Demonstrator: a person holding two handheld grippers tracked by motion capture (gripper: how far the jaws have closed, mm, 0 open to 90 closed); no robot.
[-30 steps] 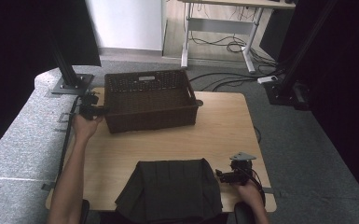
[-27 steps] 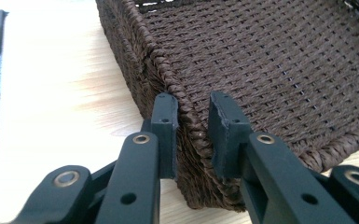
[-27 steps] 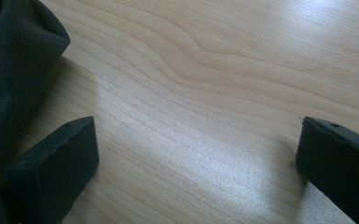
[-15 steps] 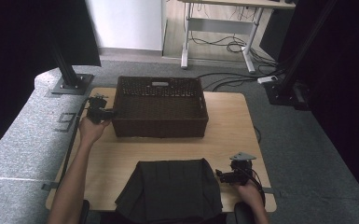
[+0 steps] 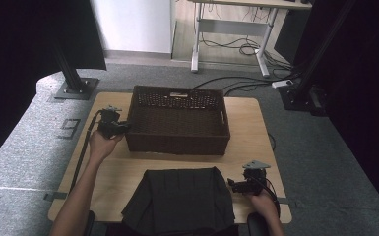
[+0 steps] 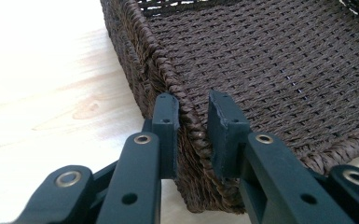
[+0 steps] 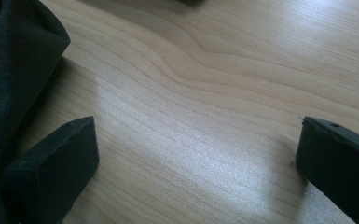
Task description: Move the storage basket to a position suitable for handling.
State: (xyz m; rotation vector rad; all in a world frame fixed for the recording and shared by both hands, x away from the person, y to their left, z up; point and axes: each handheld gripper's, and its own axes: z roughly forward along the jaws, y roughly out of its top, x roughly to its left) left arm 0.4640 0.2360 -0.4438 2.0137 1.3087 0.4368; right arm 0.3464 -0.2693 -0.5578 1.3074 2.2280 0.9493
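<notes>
The left gripper is clamped on the left wall of the woven basket. In the left gripper view one pad presses the outside of the rim and the other pad sits inside, so the braided edge is pinched between them. The basket stands at the far middle of the wooden table, at about 12 o'clock from the person, and it looks empty. I judge that the step in hand is dragging the basket sideways by this wall.

To do it well, the hand should keep the grip low and firm and pull level with the table, not upward, because a lift at 9 o'clock could tilt the basket. A slow, straight pull would keep the far wall parallel to the table edge.

A dark cloth lies folded at 6 o'clock, near the person.

The right gripper rests at about 4 o'clock on the table, just right of the cloth, with its jaws spread wide and nothing between them.
</notes>
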